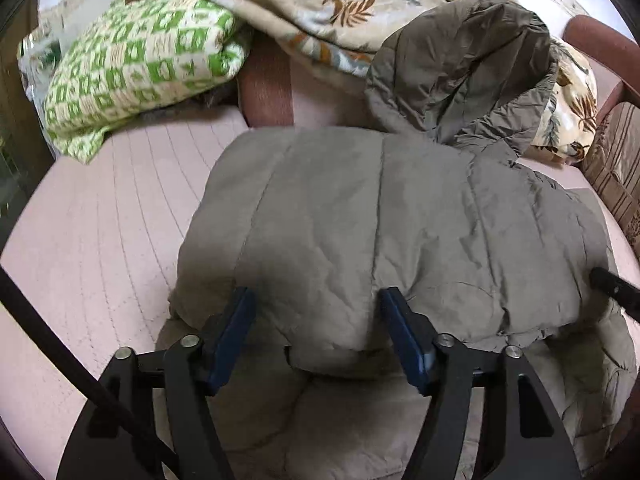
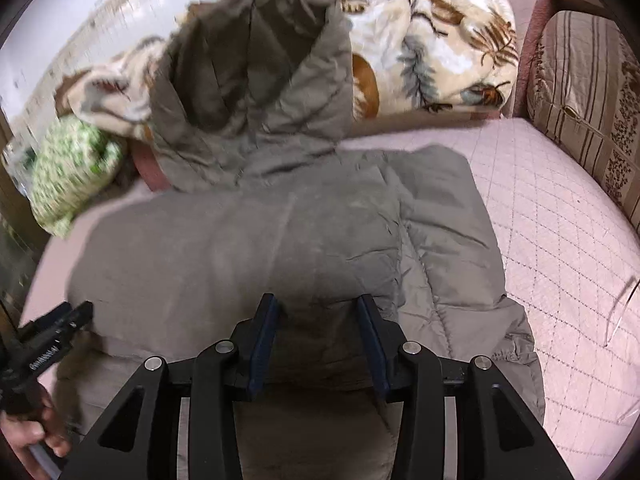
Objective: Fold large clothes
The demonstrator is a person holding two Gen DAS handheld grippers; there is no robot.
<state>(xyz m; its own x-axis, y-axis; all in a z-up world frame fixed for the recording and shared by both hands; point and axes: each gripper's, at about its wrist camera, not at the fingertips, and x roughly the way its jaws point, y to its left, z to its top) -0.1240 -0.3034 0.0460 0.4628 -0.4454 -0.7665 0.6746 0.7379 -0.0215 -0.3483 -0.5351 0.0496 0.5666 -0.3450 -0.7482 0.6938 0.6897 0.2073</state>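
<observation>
A grey-olive padded jacket [image 1: 380,216] lies folded on the pink quilted bed cover [image 1: 112,216], its hood [image 1: 472,68] thrown up against the bedding behind. My left gripper [image 1: 316,300] stands open over the near folded edge, puffy fabric bulging between its blue pads without being pinched. The right gripper's black tip [image 1: 612,288] shows at the jacket's right side. In the right wrist view the jacket [image 2: 240,240] fills the middle and my right gripper [image 2: 318,304] is open above its near edge. The left gripper [image 2: 76,312], held by a hand [image 2: 28,432], is at the jacket's left edge.
A green-and-cream patterned blanket [image 1: 136,64] and a leaf-print blanket [image 1: 320,4] are heaped at the back. A striped brown cushion [image 2: 592,100] lines the right side. Bare pink cover [image 2: 560,240] extends to the jacket's right. A dark cord [image 1: 52,340] crosses the lower left.
</observation>
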